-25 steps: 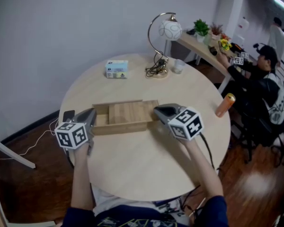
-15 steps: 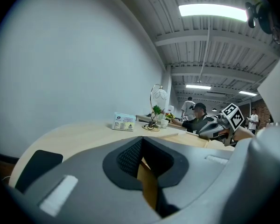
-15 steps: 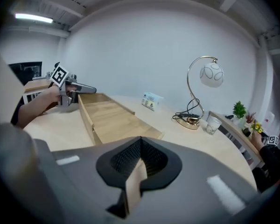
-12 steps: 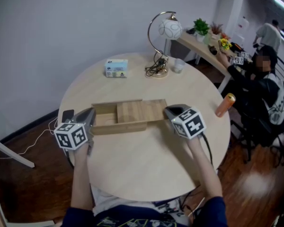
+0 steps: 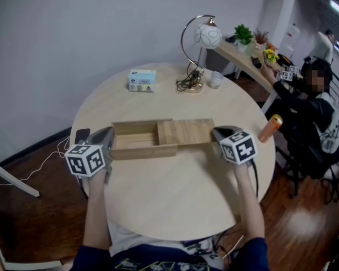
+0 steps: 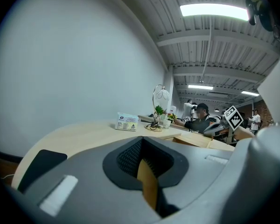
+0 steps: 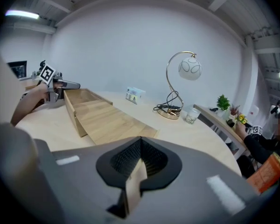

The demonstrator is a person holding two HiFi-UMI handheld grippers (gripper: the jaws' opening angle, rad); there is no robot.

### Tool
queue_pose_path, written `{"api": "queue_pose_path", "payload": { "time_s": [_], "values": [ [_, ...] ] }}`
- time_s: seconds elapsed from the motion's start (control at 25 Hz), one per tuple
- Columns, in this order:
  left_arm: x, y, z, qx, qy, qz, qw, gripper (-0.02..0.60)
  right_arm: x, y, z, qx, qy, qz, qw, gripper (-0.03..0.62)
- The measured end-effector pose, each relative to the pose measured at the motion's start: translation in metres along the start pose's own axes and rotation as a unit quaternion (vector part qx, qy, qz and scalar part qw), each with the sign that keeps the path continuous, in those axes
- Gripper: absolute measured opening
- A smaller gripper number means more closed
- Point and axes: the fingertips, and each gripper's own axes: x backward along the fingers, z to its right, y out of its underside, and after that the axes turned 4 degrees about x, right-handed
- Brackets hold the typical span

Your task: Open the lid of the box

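Wooden box (image 5: 137, 149) pinned at its left end by left gripper (image 5: 108, 134), forearm extended; right gripper (image 5: 216, 133), arm outstretched, clamps right edge of half-open lid (image 5: 186, 131).

The box (image 5: 137, 143) is a shallow, oblong tray of pale wood, lying flat on the tabletop (image 5: 175, 202) with its long side running across in front of me. Its lid (image 5: 186, 131) is a thin flat panel of the same wood that rides in the top of the box. It sits partway out toward my right, so its right end juts past the box's right end. The left part of the box is uncovered, and bare wood shows on the floor inside. My left gripper (image 5: 110, 137) has its jaws closed on the box's left end wall. My right gripper (image 5: 214, 133) has its jaws closed on the lid's outer edge.
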Motion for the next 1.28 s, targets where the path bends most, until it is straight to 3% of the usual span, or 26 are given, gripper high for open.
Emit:
{"api": "queue_pose_path", "payload": {
  "time_s": [0.12,0.2,0.32,0.4,0.48,0.56,0.64,0.72,0.76,0.8,0.88,1.0,1.16,1.24,1.28],
  "values": [
    [-0.002,0.000,0.000,-0.004,0.001,-0.001,1.0000,0.000,0.007,0.013,0.028,0.001,0.063,-0.014,0.998,-0.005],
    [-0.002,0.000,0.000,-0.020,0.000,-0.001,0.9998,0.000,0.016,0.008,0.033,-0.031,0.061,0.026,0.997,-0.005],
    [0.005,-0.006,0.017,-0.054,0.019,0.021,0.9981,0.000,0.048,-0.029,0.001,-0.078,-0.015,0.174,0.982,-0.005],
    [0.018,-0.015,0.047,-0.099,0.052,0.046,0.9927,0.002,0.072,-0.056,-0.048,-0.082,-0.106,0.277,0.952,-0.005],
    [0.032,-0.012,0.087,-0.185,0.085,0.056,0.9775,0.002,0.084,-0.067,-0.107,-0.087,-0.218,0.337,0.912,-0.005],
    [0.043,-0.001,0.124,-0.267,0.112,0.060,0.9553,0.002,0.083,-0.064,-0.159,-0.082,-0.299,0.339,0.888,-0.005],
    [0.057,0.006,0.150,-0.326,0.114,0.067,0.9361,0.002,0.071,-0.058,-0.193,-0.057,-0.327,0.313,0.890,-0.005],
    [0.072,0.010,0.170,-0.378,0.107,0.072,0.9167,0.002,0.056,-0.050,-0.208,-0.030,-0.319,0.279,0.905,-0.005],
    [0.076,0.015,0.179,-0.374,0.113,0.071,0.9179,0.002,0.049,-0.048,-0.211,-0.022,-0.313,0.265,0.912,-0.005],
    [0.077,0.026,0.186,-0.342,0.125,0.059,0.9295,0.002,0.046,-0.047,-0.212,-0.017,-0.310,0.258,0.915,-0.005],
    [0.064,0.057,0.182,-0.266,0.136,-0.002,0.9545,0.002,0.046,-0.047,-0.212,-0.016,-0.308,0.258,0.916,-0.005],
    [0.034,0.083,0.131,-0.268,0.073,-0.093,0.9562,0.000,0.047,-0.046,-0.212,-0.022,-0.305,0.258,0.916,-0.005],
    [0.025,0.068,0.083,-0.234,0.004,-0.090,0.9680,0.002,0.048,-0.045,-0.214,-0.021,-0.306,0.256,0.917,-0.005],
    [0.025,0.066,0.090,-0.227,0.022,-0.077,0.9705,0.002,0.049,-0.045,-0.213,-0.019,-0.307,0.256,0.916,-0.005],
    [0.026,0.068,0.104,-0.228,0.051,-0.073,0.9697,0.002,0.049,-0.045,-0.215,-0.018,-0.311,0.256,0.915,-0.005]
  ]
}}
